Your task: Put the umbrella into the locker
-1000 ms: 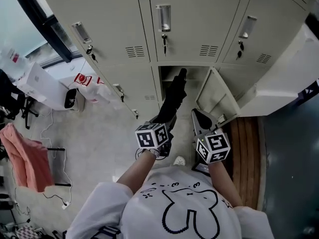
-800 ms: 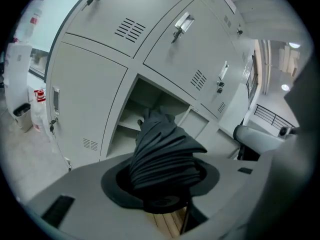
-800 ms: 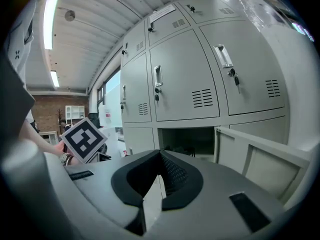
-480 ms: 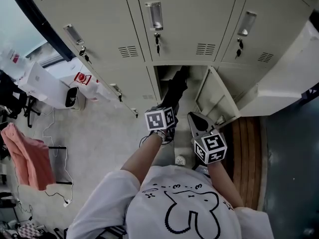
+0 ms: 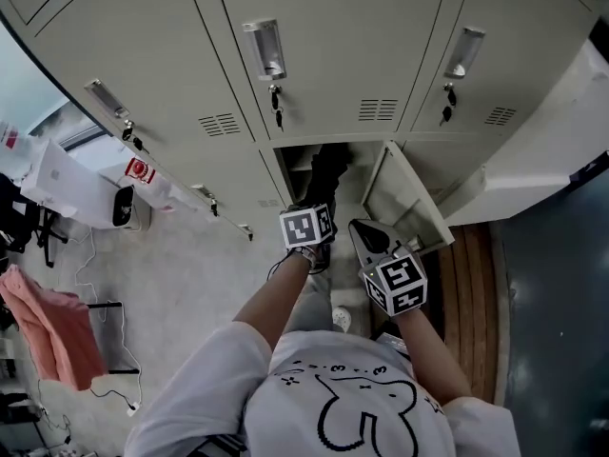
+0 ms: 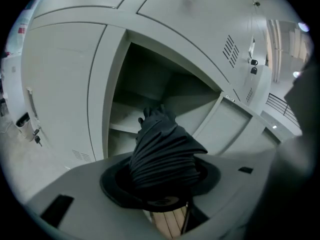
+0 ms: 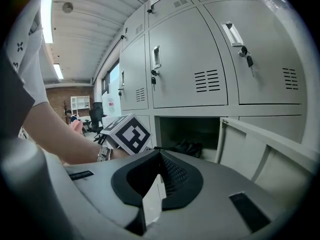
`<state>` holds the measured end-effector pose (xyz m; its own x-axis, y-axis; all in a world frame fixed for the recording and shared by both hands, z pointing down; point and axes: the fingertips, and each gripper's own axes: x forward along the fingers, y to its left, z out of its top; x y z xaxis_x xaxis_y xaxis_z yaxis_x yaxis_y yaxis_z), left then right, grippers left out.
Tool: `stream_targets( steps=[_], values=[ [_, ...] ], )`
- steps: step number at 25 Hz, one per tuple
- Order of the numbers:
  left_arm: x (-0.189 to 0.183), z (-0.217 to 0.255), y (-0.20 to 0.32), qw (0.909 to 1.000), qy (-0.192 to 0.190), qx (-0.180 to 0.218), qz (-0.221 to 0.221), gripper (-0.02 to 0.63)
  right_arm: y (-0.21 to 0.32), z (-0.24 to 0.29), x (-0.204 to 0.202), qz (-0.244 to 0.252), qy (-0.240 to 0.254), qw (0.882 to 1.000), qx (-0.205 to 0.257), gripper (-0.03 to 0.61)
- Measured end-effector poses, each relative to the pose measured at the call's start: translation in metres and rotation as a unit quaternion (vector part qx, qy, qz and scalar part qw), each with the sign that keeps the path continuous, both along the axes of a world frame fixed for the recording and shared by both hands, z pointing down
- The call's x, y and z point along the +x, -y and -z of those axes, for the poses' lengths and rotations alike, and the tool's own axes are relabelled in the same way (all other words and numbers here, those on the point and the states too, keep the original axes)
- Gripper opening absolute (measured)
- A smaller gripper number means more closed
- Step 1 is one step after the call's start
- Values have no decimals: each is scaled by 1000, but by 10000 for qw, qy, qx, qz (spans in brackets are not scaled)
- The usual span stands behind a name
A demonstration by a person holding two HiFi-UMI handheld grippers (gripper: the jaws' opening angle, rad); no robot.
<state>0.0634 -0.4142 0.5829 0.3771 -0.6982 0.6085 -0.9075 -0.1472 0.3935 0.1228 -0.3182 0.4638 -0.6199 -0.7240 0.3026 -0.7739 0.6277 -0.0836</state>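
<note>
A folded black umbrella (image 6: 162, 151), its fabric bunched in tight pleats, points end-first into the open locker (image 6: 150, 84). Its near end is clamped in the left gripper (image 6: 161, 184). The far end already lies within the opening, seen from the right gripper view as a dark shape low in the compartment. The locker is pale grey metal, in the bottom row, with a shelf (image 6: 122, 129) inside. Its door (image 5: 404, 198) stands swung wide to the right.

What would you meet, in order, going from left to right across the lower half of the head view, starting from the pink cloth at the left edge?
pink cloth → left gripper, holding the umbrella → right gripper → wooden planks
</note>
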Motion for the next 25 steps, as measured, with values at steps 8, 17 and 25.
stream_targets(
  steps=[8,17,25],
  values=[
    [9,-27,38,9981,587,119,-148,236,19,-38,1,-391,100,9985,-366,14],
    [8,-32,82,9895,1005,1038,63,238,20,-70,6,-538,242,9959,-683,14],
    [2,-40,111,9693,1697,1777,-53,239,12,-92,12,-789,461,9919,-880,14]
  ],
)
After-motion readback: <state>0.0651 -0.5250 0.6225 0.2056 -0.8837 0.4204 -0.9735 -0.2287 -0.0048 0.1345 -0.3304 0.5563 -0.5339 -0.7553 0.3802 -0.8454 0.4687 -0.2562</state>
